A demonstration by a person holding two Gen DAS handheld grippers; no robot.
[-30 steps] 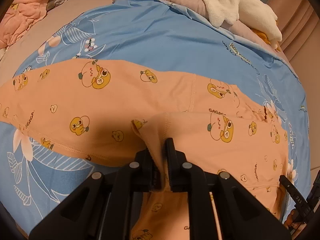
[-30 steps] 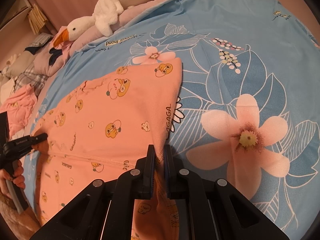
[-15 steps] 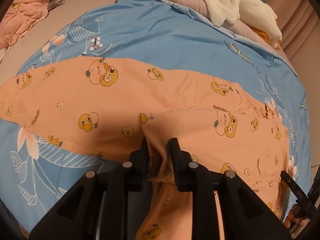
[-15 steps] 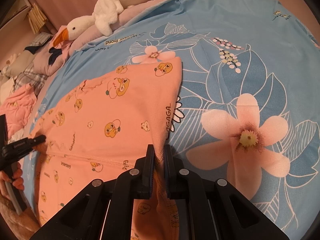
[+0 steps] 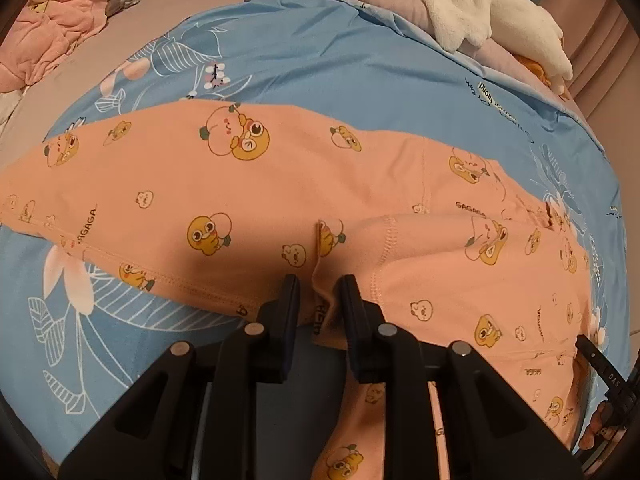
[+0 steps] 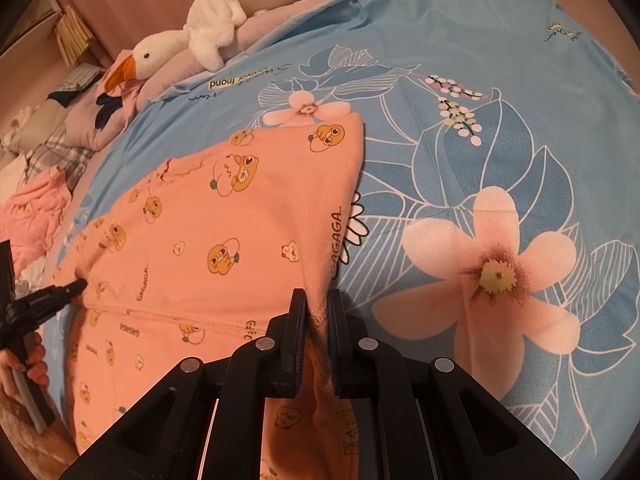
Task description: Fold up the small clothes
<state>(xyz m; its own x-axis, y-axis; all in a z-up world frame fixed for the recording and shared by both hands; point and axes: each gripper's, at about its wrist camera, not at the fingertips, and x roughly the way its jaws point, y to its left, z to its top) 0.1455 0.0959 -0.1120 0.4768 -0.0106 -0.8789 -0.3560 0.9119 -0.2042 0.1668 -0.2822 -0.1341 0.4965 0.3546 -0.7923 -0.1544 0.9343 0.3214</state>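
The left black two-finger gripper [image 5: 319, 300] points steeply downward; its jaws have just been opening and now stand apart, a fold of peach cartoon-print cloth [image 5: 280, 184] loose between them. The right black two-finger gripper [image 6: 317, 312] also angles down, jaws pinched tight on the cloth's edge.

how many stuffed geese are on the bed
1. The white goose lies on the pink bedding at the far edge of the blue sheet. Others may be hidden beyond the frame.
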